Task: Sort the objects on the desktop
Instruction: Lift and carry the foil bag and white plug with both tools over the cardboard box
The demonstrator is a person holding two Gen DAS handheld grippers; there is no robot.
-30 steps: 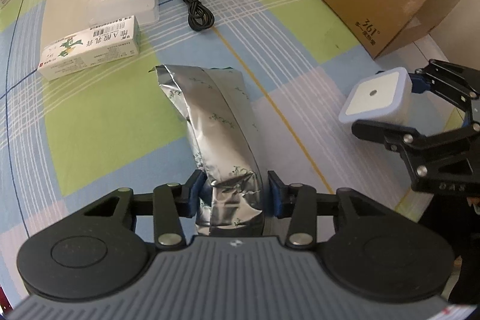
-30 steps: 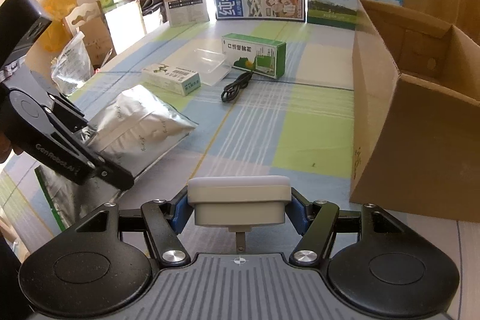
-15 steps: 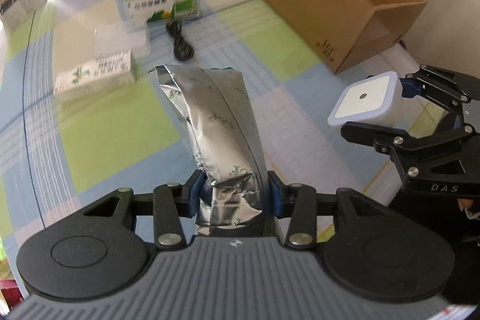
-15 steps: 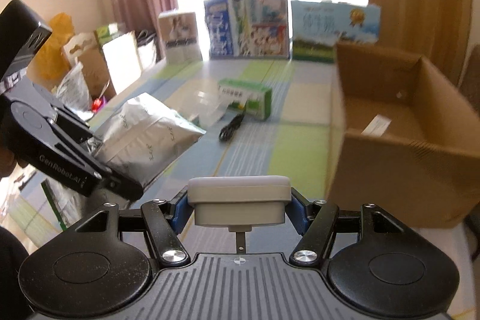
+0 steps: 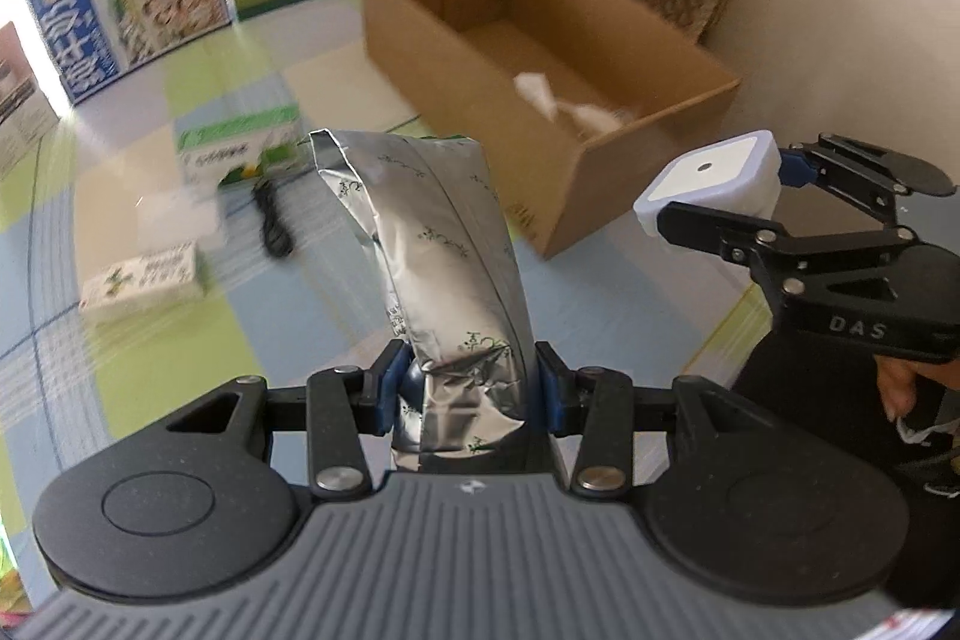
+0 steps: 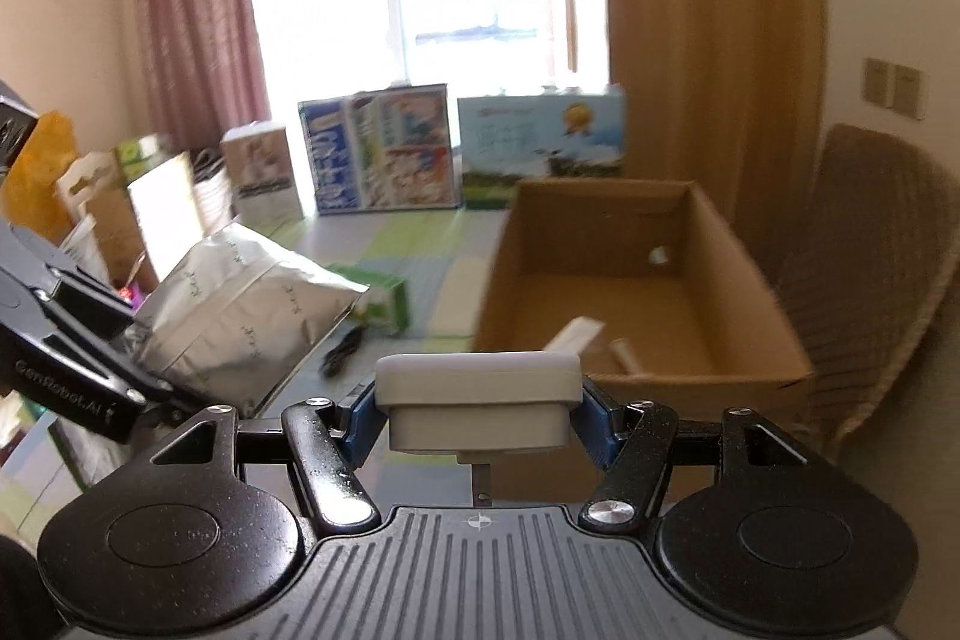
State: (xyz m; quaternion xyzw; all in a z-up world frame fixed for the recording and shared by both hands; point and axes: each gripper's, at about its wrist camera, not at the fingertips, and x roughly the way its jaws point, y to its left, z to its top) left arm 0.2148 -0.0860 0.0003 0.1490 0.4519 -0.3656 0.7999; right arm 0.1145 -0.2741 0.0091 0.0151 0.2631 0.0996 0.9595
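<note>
My left gripper is shut on a silver foil bag and holds it in the air above the table; the bag also shows in the right wrist view. My right gripper is shut on a white square plug-in device, also seen in the left wrist view, held above the table's near right edge. An open cardboard box stands ahead on the right; in the right wrist view it holds some white paper items.
On the checked tablecloth lie a green-white box, a black cable and a small white-green box. Printed cartons stand along the far edge. A wicker chair stands right of the cardboard box.
Both grippers have risen and tilted up with their loads. The cardboard box's inside has come into view and the table objects look farther away.
</note>
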